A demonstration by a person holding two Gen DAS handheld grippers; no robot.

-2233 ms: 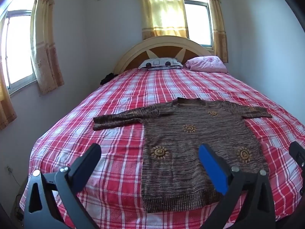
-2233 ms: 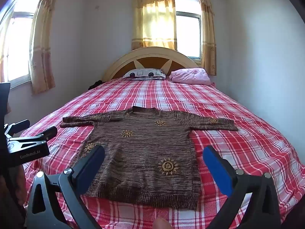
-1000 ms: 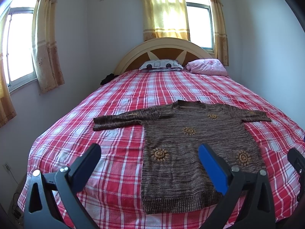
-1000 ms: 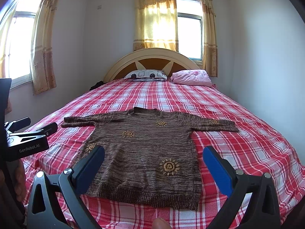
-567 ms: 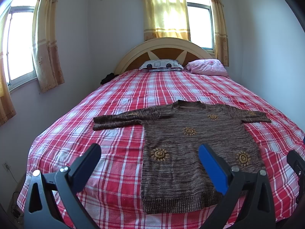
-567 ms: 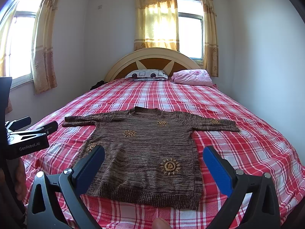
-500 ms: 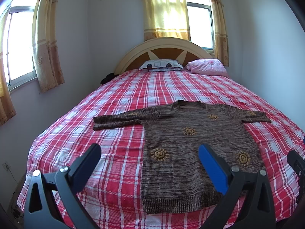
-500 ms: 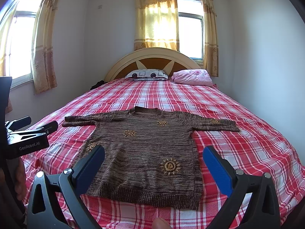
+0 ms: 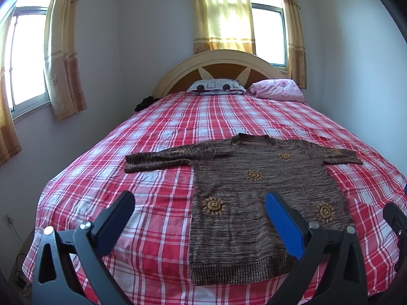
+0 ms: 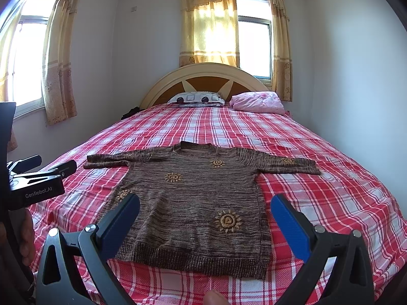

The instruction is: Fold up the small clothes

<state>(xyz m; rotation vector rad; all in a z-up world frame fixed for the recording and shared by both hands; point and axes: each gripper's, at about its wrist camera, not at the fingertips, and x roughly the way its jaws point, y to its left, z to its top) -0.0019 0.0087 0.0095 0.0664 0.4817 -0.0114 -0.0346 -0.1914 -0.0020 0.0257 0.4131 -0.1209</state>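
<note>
A brown knit sweater (image 9: 259, 190) with orange sun patterns lies flat, face up, on the red plaid bed (image 9: 157, 185), sleeves spread out, hem toward me. It also shows in the right wrist view (image 10: 201, 198). My left gripper (image 9: 201, 218) is open and empty, held above the foot of the bed over the sweater's left hem side. My right gripper (image 10: 206, 216) is open and empty, above the hem. The left gripper's body (image 10: 35, 183) shows at the left edge of the right wrist view.
A patterned pillow (image 9: 216, 86) and a pink bundle (image 9: 277, 90) lie by the headboard (image 9: 221, 61). A dark item (image 9: 143, 103) sits at the bed's far left edge. Walls stand close on both sides, with curtained windows (image 9: 223, 17).
Both views have tilted up slightly over the last seconds; the sweater and both open grippers are otherwise unchanged.
</note>
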